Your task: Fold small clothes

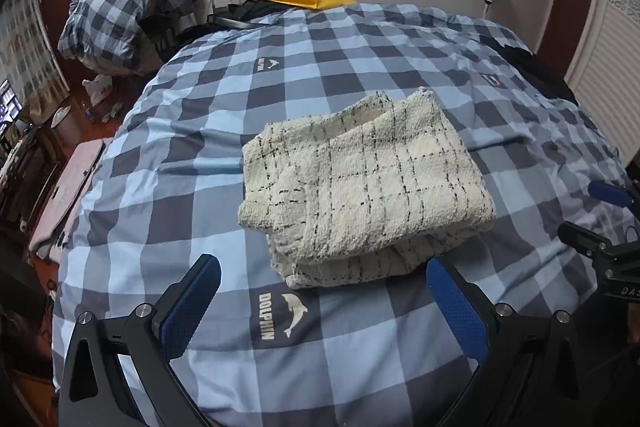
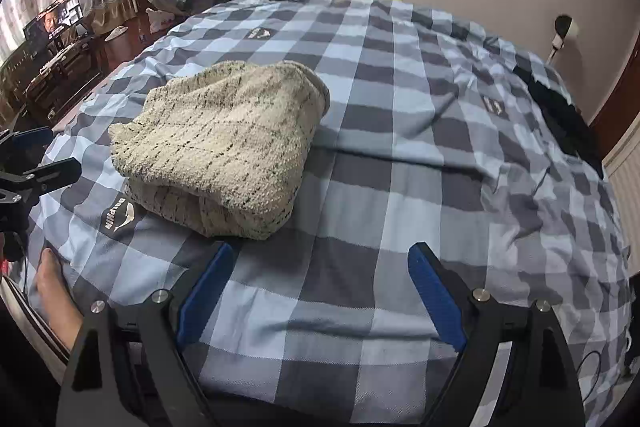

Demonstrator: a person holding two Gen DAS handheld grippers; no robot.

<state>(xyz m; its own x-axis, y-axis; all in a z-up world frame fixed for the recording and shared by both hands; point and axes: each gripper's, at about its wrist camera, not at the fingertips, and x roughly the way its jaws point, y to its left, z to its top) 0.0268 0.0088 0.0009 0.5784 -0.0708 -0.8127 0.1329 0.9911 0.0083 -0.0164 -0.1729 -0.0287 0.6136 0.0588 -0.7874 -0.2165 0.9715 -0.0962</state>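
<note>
The cream knit garment [image 1: 366, 187] with its thin black grid lines sits folded into a thick bundle on the blue checked bedspread [image 1: 360, 355], right by the DOLPHIN logo patch [image 1: 280, 315]. Left gripper [image 1: 322, 277] is spread wide and empty, its fingertips just short of the bundle's near edge. Right gripper [image 2: 322, 261] is spread too, gripping nothing; the bundle [image 2: 224, 143] lies ahead and left of it, near the left fingertip [image 2: 220, 259].
</note>
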